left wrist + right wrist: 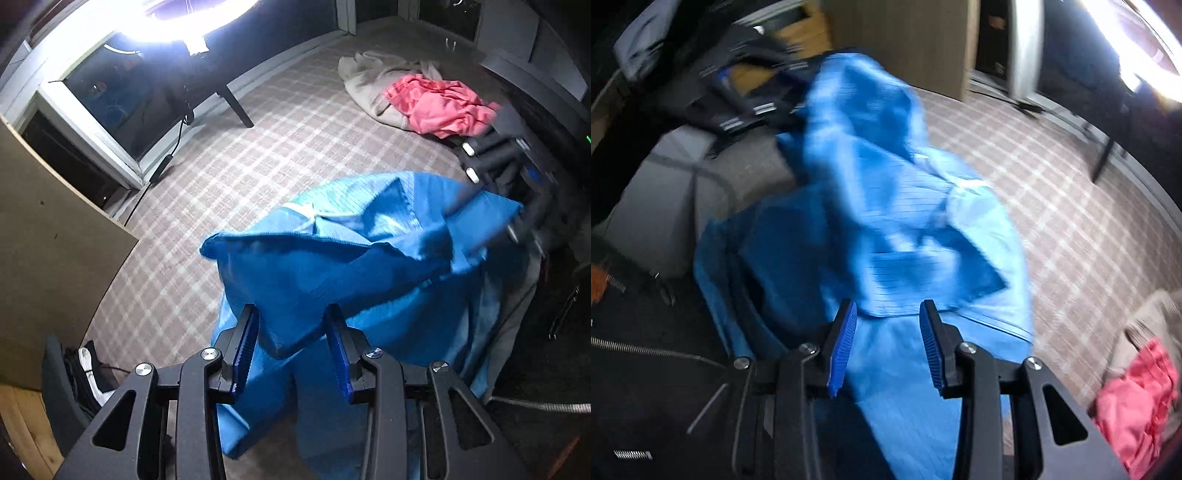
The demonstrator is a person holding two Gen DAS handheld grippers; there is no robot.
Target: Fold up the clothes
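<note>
While the blue garment [332, 258] lies crumpled on a plaid-covered surface [258, 147], the left gripper [291, 317] and right gripper [888, 314] hang over it, jaws spread wide, cloth between them ungripped. Farther off sit a beige garment [369, 81] and a pink one [439, 105] — beyond, dark windows [122, 99] and a glaring ring light [166, 18]. No legible writing.

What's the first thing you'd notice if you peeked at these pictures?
The big bright blue garment, bunched up in the middle of the plaid surface, right in front of both open hand-held grippers. Next, the pink cloth lying on a beige one at the far side, and the glaring ring light overhead.
</note>
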